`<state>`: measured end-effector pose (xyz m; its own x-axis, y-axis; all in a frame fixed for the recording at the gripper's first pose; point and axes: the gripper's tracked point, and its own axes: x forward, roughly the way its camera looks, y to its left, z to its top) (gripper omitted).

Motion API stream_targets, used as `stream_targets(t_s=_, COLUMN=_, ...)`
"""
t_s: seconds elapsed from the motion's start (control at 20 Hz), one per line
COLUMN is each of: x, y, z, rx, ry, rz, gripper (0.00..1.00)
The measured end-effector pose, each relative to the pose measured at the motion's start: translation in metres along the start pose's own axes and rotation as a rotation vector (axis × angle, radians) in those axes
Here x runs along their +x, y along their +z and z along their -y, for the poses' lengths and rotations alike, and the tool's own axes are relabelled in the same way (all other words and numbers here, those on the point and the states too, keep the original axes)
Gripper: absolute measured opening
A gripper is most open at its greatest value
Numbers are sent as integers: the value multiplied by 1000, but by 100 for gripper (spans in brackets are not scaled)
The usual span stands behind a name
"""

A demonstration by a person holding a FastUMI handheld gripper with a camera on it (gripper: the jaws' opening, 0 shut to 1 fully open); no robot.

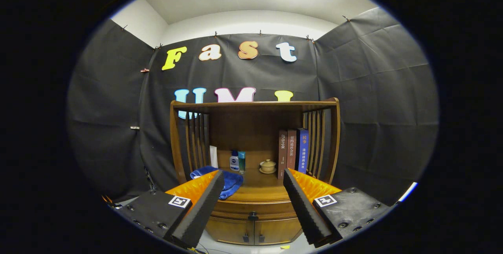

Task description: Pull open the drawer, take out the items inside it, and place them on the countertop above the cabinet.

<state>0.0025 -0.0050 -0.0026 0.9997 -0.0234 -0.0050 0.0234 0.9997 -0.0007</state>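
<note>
Hand-held gripper point(253, 175) spread wide (nothing held), well short of shut drawer point(253, 208) front edge.

Three books point(292, 152) — two bottles point(237, 161)

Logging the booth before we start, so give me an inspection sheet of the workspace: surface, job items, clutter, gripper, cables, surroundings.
Surface: wooden countertop of the cabinet, partly bare in the middle.
Job's things: drawer shut, its dark knob between the fingers; contents hidden.
Clutter: blue cloth at the left, two small bottles, a lidded cup on a saucer, three upright books at the right.
Gripper: gripper open, fingers spread, holding nothing, short of the drawer.
Cables: thin wires on the floor below the left finger.
Surroundings: slatted wooden shelf frame, two lower cabinet doors, black cloth wall.
</note>
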Motion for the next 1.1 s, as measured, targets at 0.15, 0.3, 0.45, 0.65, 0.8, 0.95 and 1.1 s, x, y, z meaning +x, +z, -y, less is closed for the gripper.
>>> stream_targets(t_s=0.15, x=1, y=0, z=-2, rx=1, ry=3, rz=-1, gripper=99)
stream_targets(t_s=0.3, x=1, y=-2, z=0, rx=6, ry=5, rz=-3, gripper=99)
stream_targets(t_s=0.45, x=1, y=-3, z=4, rx=5, ry=-3, rz=-7, gripper=99)
stream_targets(t_s=0.65, x=3, y=-4, z=6, rx=0, ry=-10, rz=-8, gripper=98)
stream_targets(t_s=0.8, x=8, y=-13, z=3, rx=2, ry=-8, rz=-17, gripper=98)
stream_targets(t_s=0.95, x=16, y=-32, z=3, rx=15, ry=-4, rz=-32, gripper=98)
stream_targets(t_s=1.1, x=30, y=-63, z=1, rx=20, ry=0, rz=-69, gripper=99)
